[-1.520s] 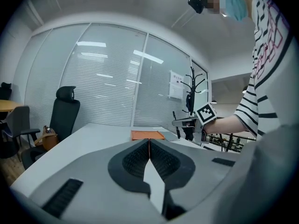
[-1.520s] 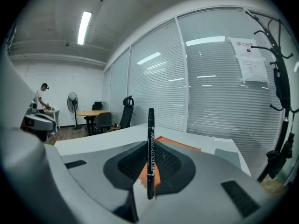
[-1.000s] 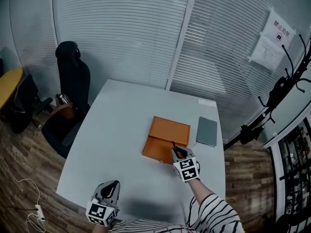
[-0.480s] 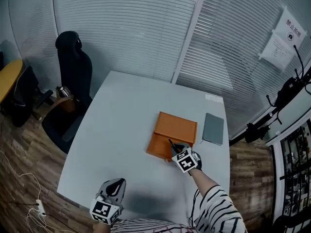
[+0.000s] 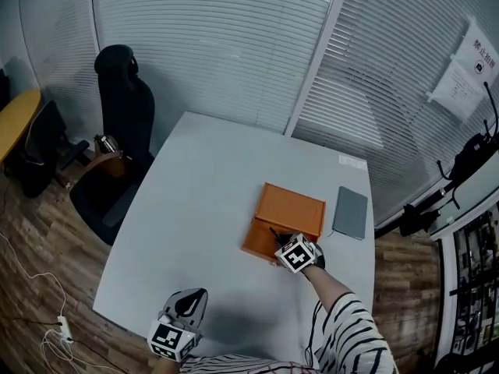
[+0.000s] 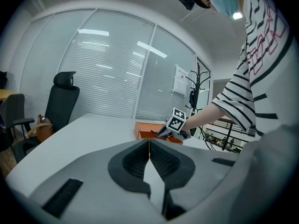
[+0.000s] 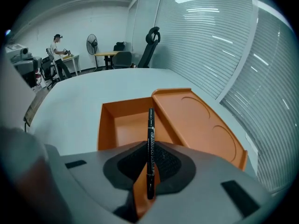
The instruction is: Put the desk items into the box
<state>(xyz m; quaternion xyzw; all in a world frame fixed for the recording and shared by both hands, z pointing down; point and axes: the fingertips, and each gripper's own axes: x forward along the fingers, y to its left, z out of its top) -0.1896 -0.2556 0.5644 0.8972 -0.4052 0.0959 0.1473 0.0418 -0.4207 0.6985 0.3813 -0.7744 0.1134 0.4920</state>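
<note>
Black marker (image 7: 151,125) pinched between the jaws of the right gripper (image 7: 149,146), pointing down over the open orange box (image 7: 100,125). Closest to the person, the left gripper (image 6: 148,146) hangs over the table's (image 5: 203,201) near edge, jaws pressed together on nothing. A clean drop likely means sinking low inside the box's near wall, laying the pen flatter along the floor, then letting go so it cannot roll out. Beyond lie the lid (image 7: 196,120) and a grey slab (image 5: 351,213), perhaps a notebook.

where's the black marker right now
The black marker is pinched in the right gripper, its tip poking out over the open orange box, on the right half of the table in the head view.
</note>
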